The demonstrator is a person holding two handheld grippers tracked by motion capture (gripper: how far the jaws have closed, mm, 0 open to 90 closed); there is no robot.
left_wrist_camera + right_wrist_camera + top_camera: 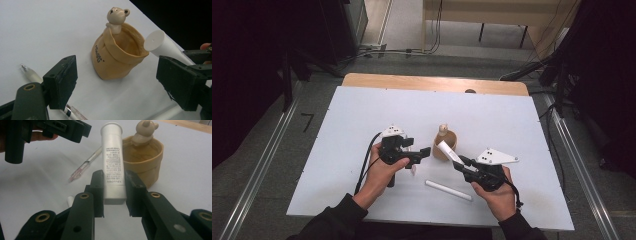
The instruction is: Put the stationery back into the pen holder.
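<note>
White plastic tube [113,160]: your right gripper [113,188] clamps its lower end, long axis aimed at the tan bear-topped pouch [143,157] just ahead. Left gripper [117,82] open, empty.

Pen [31,74]: lower length hidden behind the near jaw of the left gripper [120,82]. White tube [113,162]: print too small to read; base sides covered by the right gripper [114,195]. Pouch [117,53]: lettering illegible. White stick [163,115]: cut off at bottom edge.
</note>
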